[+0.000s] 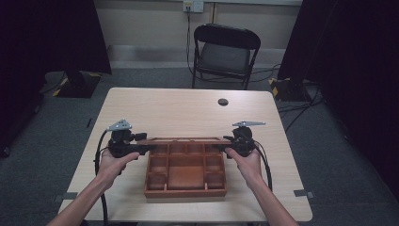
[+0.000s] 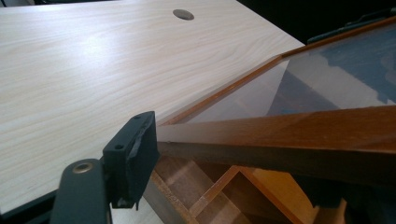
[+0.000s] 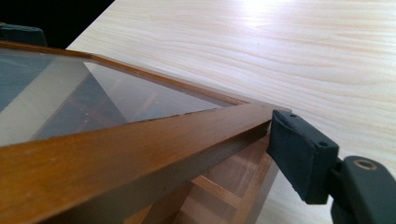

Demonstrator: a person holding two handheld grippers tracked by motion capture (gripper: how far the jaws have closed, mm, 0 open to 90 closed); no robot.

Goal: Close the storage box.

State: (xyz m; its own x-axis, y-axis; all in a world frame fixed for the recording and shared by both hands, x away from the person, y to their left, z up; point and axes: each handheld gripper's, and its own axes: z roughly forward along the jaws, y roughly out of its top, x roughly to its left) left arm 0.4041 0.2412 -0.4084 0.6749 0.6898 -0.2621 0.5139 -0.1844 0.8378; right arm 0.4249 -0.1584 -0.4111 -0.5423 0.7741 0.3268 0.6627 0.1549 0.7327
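Observation:
A brown wooden box [image 1: 184, 191] with several compartments sits on the table's near half. Its glass-paned lid [image 1: 183, 140] is lifted off the box and held up along the far side, seen nearly edge-on. My left gripper [image 1: 142, 149] is shut on the lid's left end and my right gripper [image 1: 225, 147] on its right end. In the left gripper view, one black pad [image 2: 133, 154] presses the lid's wooden frame [image 2: 280, 135], with the glass pane [image 2: 322, 79] beyond it. In the right gripper view, a pad [image 3: 301, 156] grips the frame [image 3: 140, 144]. The other jaws are hidden behind the frame.
The light wooden table [image 1: 188, 113] has a round cable hole [image 1: 223, 101] near its far edge, and that hole [image 2: 183, 14] lies ahead of the left gripper. A black folding chair [image 1: 226, 52] stands beyond the table. Dark curtains hang at both sides.

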